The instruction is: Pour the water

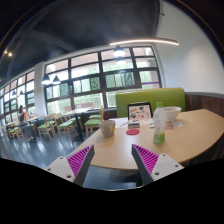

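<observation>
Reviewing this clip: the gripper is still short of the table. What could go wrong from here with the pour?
1. The gripper is open and holds nothing; the green bottle stands beyond the right finger, so a slanted approach could knock it over.
2. The white bowl sits close behind the bottle and could get bumped.
3. The paper cup looks light; a nudge might tip it.

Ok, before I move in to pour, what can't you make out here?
All from the gripper view:
- Bottle: too small to tell its water level or whether it is capped.
- Cup: its inside is hidden by its own wall.
- Things behind the bottle: partly hidden by it.
- Gripper: open, holding nothing.
</observation>
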A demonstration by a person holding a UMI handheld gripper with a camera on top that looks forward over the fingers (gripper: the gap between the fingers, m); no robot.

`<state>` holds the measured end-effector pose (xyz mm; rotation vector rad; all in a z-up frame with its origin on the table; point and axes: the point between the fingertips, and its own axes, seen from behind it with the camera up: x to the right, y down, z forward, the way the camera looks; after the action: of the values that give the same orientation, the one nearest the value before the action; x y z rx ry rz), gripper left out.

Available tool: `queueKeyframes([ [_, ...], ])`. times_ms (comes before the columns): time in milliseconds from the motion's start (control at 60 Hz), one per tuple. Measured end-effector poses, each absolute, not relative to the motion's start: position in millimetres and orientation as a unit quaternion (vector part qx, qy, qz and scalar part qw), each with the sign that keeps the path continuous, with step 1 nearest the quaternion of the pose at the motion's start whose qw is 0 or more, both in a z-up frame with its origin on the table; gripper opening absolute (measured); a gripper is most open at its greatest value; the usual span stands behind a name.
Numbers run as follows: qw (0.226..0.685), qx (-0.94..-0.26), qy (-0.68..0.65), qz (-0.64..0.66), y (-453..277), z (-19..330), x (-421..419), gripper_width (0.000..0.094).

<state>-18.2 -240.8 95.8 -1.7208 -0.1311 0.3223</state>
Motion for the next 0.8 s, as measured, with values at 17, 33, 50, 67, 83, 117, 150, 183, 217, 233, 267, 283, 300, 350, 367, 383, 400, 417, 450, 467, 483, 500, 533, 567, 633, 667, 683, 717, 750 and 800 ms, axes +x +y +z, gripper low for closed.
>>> queueKeyframes([
  [17,0.637,-0.756,-0.058,0.138,-252,104,-23,0.0818],
  [33,0.637,-0.757,-0.059,0.137,-252,104,-23,0.0818],
  [50,0.636,-0.757,-0.06,0.136,-252,103,-22,0.0818],
  [67,0.635,-0.758,-0.061,0.135,-252,103,-22,0.0819],
  [83,0.635,-0.759,-0.062,0.134,-252,103,-23,0.0819],
  [117,0.634,-0.759,-0.062,0.132,-252,103,-24,0.0819],
  [150,0.634,-0.761,-0.061,0.128,-259,102,-25,0.0822],
  [183,0.633,-0.762,-0.059,0.124,-241,95,-13,0.0823],
  [217,0.634,-0.763,-0.053,0.116,-240,95,-7,0.0812],
  [233,0.635,-0.763,-0.048,0.112,-239,95,-3,0.0806],
  [267,0.636,-0.763,-0.04,0.105,-230,94,11,0.0803],
  [283,0.636,-0.765,-0.035,0.101,-241,100,12,0.0804],
  [300,0.636,-0.765,-0.031,0.097,-239,99,16,0.0801],
  [350,0.637,-0.767,-0.022,0.08,-217,92,38,0.0805],
  [367,0.638,-0.767,-0.018,0.073,-213,92,45,0.0804],
  [383,0.639,-0.766,-0.015,0.065,-212,92,51,0.0803],
  [400,0.639,-0.767,-0.011,0.056,-208,95,58,0.0802],
  [417,0.64,-0.767,-0.008,0.046,-202,94,65,0.0801],
  [450,0.644,-0.765,-0.004,0.026,-189,96,79,0.0799],
  [467,0.647,-0.762,-0.004,0.016,-181,93,86,0.0799],
  [483,0.65,-0.76,-0.003,0.006,-174,93,92,0.0798],
  [500,0.651,-0.759,-0.003,-0.003,-162,95,101,0.0797],
  [533,0.657,-0.753,-0.004,-0.02,-146,98,112,0.0799],
  [567,0.661,-0.75,-0.005,-0.036,-130,99,122,0.0798],
  [633,0.668,-0.743,0.0,-0.046,-97,99,132,0.0797],
  [667,0.665,-0.746,0.002,-0.039,-74,94,138,0.08],
  [683,0.664,-0.747,0.002,-0.034,-66,92,139,0.0802],
  [717,0.665,-0.747,0.001,-0.02,-49,91,137,0.0802],
  [750,0.668,-0.744,0.005,-0.013,-33,91,139,0.081],
  [800,0.673,-0.739,0.013,-0.016,-11,92,146,0.0797],
])
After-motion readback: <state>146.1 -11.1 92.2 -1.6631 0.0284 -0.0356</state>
